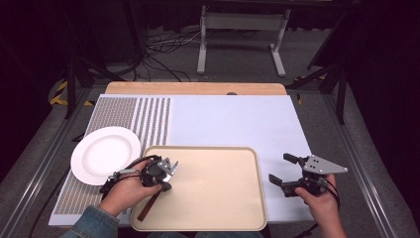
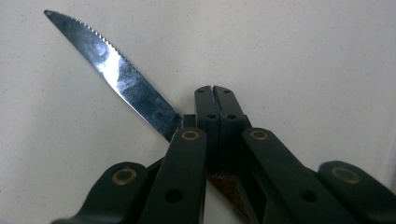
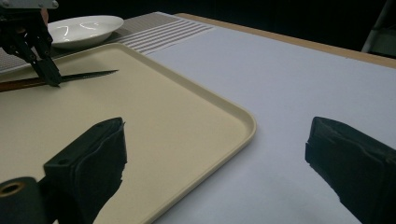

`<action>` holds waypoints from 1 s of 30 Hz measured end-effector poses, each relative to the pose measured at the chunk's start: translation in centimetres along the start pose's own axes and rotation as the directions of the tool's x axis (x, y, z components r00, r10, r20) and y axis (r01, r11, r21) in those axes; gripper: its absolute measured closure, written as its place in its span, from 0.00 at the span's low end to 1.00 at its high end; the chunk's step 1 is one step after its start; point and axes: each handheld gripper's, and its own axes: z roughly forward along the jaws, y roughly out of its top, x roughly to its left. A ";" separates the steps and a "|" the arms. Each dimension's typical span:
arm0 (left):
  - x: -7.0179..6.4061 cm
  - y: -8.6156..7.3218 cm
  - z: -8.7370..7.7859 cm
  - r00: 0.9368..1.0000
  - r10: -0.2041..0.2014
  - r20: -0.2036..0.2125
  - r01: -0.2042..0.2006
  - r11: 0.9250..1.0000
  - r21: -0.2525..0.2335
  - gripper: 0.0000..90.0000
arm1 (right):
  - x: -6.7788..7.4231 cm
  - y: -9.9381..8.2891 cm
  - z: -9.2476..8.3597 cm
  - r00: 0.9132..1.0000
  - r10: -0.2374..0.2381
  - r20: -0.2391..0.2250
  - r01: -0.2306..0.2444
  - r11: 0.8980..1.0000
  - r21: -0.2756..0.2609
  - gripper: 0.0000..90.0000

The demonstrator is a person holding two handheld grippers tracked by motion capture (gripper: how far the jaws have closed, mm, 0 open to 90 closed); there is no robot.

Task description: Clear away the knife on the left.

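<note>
A white plate point(image 1: 105, 154) sits on a striped mat point(image 1: 148, 121) at the left of the table point(image 1: 233, 119). The plate is round and just beside the tray. Behind the table is a grey floor point(image 1: 237, 69) with black cables point(image 1: 161, 54) and a white metal stand point(image 1: 242, 37).

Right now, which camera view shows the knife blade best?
The left gripper view: the knife blade is close, serrations clear. In the right gripper view it is small and dark on the tray. From the high view it is hidden.
</note>
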 end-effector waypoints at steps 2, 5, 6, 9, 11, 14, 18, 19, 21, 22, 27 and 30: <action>0.0 -0.1 0.0 1.000 -0.008 -0.002 0.008 1.000 -0.003 1.00 | 0.0 0.0 0.0 1.000 0.001 -0.002 -0.001 1.000 -0.003 0.07; 0.1 -0.3 -0.1 1.000 -0.011 -0.006 0.011 1.000 -0.008 1.00 | 0.0 0.0 0.0 1.000 0.001 -0.002 -0.001 1.000 -0.001 0.07; 0.2 -0.4 -0.1 1.000 -0.011 -0.004 0.011 1.000 -0.010 1.00 | 0.0 0.0 0.0 1.000 0.001 -0.002 -0.001 1.000 -0.001 0.07; 0.2 -0.6 -0.2 1.000 -0.022 -0.004 0.022 1.000 -0.010 1.00 | 0.0 0.0 0.0 1.000 -0.002 -0.002 0.002 1.000 0.002 0.07; 0.2 -0.7 -0.2 1.000 -0.022 -0.006 0.022 1.000 -0.014 1.00 | 0.0 0.0 0.0 1.000 -0.001 -0.001 0.001 1.000 0.003 0.07; 0.2 -0.9 -0.3 1.000 -0.029 -0.004 0.029 0.999 -0.013 1.00 | 0.0 0.0 0.1 1.000 -0.001 -0.002 0.001 1.000 0.003 0.07; 0.4 -1.2 -0.4 0.999 -0.040 -0.011 0.040 0.999 -0.021 1.00 | 0.0 0.0 0.1 1.000 -0.002 -0.003 0.002 1.000 0.004 0.07; 0.4 -1.3 -0.4 0.999 -0.043 -0.011 0.042 0.999 -0.019 1.00 | 0.0 0.0 0.1 1.000 0.001 -0.003 -0.001 1.000 0.007 0.07; 0.5 -1.5 -0.5 0.999 -0.052 -0.010 0.052 0.998 -0.018 1.00 | 0.0 0.0 0.1 1.000 -0.001 -0.005 0.001 1.000 0.005 0.07; 0.5 -1.5 -0.5 0.999 -0.052 -0.011 0.052 0.998 -0.019 1.00 | 0.0 -0.1 0.2 1.000 -0.001 -0.005 0.001 1.000 0.007 0.07; 0.6 -1.8 -0.6 0.998 -0.060 -0.010 0.060 0.998 -0.022 1.00 | 0.1 -0.1 0.2 1.000 0.001 -0.005 -0.001 1.000 0.011 0.07; 0.5 -2.0 -0.7 0.998 -0.061 -0.012 0.061 0.998 -0.022 1.00 | 0.1 -0.1 0.2 1.000 0.002 -0.006 -0.002 1.000 0.012 0.07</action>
